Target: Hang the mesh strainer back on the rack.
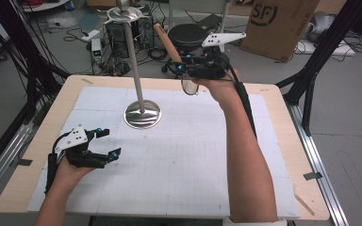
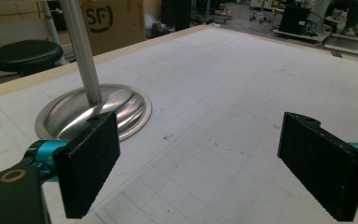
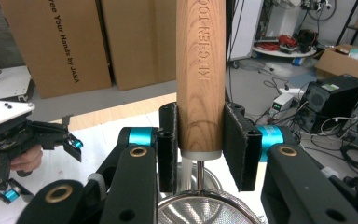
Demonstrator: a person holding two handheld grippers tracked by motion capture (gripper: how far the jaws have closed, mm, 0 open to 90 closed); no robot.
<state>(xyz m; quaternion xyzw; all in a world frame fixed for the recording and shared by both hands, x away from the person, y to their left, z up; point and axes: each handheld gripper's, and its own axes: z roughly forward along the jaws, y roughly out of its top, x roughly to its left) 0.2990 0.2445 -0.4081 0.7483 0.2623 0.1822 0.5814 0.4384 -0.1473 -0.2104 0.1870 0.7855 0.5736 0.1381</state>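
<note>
Right gripper (image 3: 199,144) is clamped on the strainer's wooden handle (image 3: 200,70), lifted at one o'clock of the steel stand (image 1: 136,70). Hanging it looks left to do. Left gripper (image 1: 107,144) waits, jaws apart, at seven o'clock.

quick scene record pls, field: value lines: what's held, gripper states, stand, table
held item: strainer with a wooden handle, mesh bowl hanging down, handle up
right gripper: shut on the wooden handle, raised above the far side of the table
left gripper: open, nothing between its jaws, low over the near left of the table
stand: metal pole, upright on a round base, disc at the top
table: white gridded mat on a wooden top
strainer versus stand: apart, strainer to the right of the pole in the high view
</note>
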